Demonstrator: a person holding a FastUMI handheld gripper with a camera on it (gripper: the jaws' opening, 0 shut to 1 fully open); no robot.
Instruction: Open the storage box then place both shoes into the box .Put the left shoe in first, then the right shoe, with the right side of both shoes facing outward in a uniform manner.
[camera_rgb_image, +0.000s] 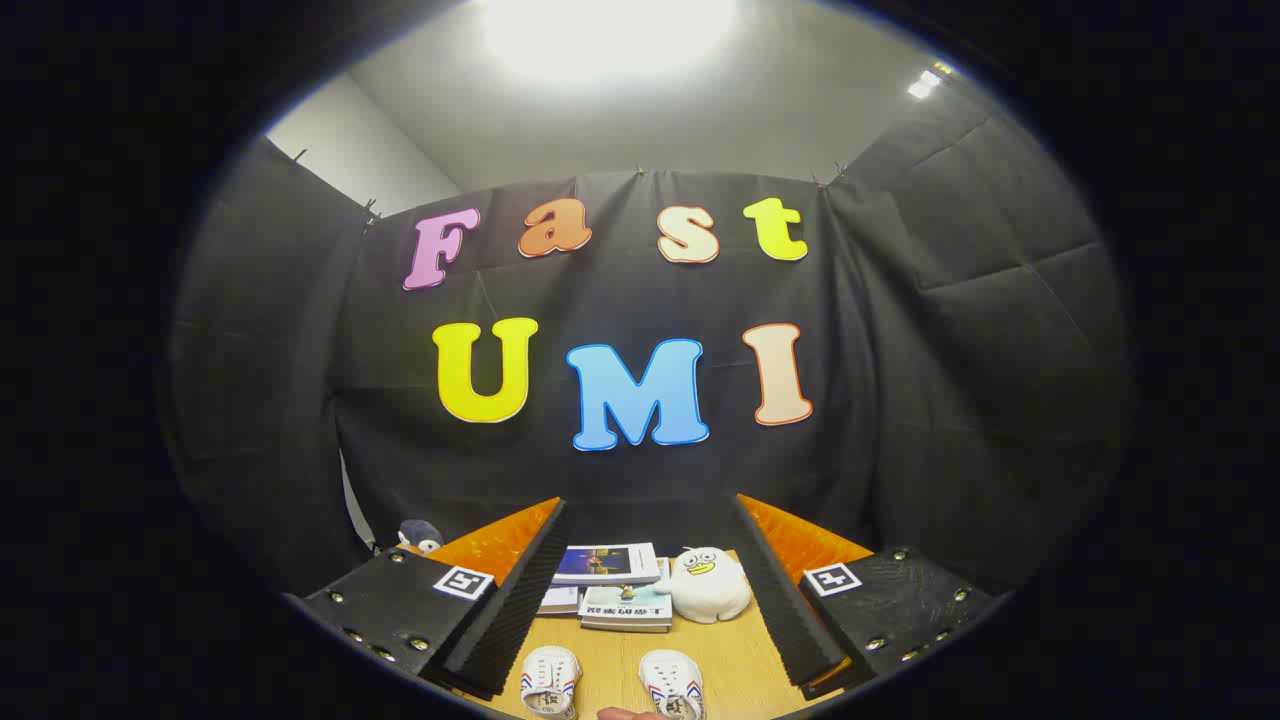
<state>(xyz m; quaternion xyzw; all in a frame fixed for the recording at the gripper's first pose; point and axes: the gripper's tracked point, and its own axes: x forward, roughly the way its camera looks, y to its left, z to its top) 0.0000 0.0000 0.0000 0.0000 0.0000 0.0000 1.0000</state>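
Gripper (640, 610) fingers spread wide and empty, framing two white shoes (549, 680) at lower centre of the frame, presumably before approach.

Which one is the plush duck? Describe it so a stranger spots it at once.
On the wooden table, beyond the open gripper, lies a stack of books. The plush duck sits beside it: round, white and soft, unlike the flat books and the two shoes nearer the fingers.
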